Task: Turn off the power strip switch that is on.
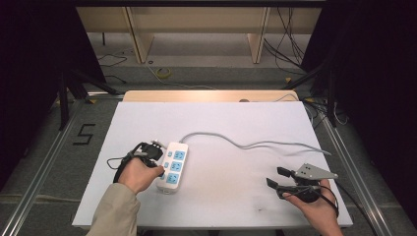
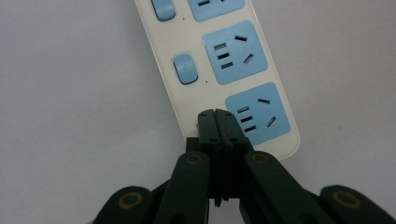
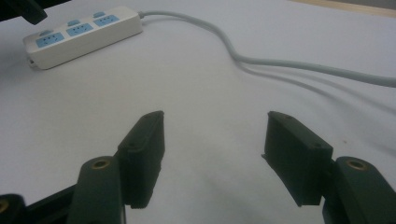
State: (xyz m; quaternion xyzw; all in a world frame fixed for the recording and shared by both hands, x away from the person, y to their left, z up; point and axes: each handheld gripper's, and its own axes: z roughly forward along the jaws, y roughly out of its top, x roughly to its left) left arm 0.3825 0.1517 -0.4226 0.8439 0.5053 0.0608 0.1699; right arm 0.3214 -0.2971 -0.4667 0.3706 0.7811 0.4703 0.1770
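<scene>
From the high view the left gripper (image 1: 158, 156) is mostly hidden under the hand (image 1: 139, 174); jaw gap unreadable there. Left gripper view: jaws pressed together, nothing between, tips at the power strip (image 2: 224, 70) by its nearest socket; the switch there can't be seen. Strip: white, 3 blue sockets w/ blue switches, grey cord (image 1: 246, 144), left-centre of the table (image 1: 221, 206). Right gripper (image 1: 276, 178) near-right, jaws wide, empty, well apart from strip.

White worktop (image 1: 236, 123) fills the middle of the frame; a white power strip (image 1: 173, 167) lies flat left of centre, its grey cable (image 1: 255, 144) snaking right, perhaps off the edge.
</scene>
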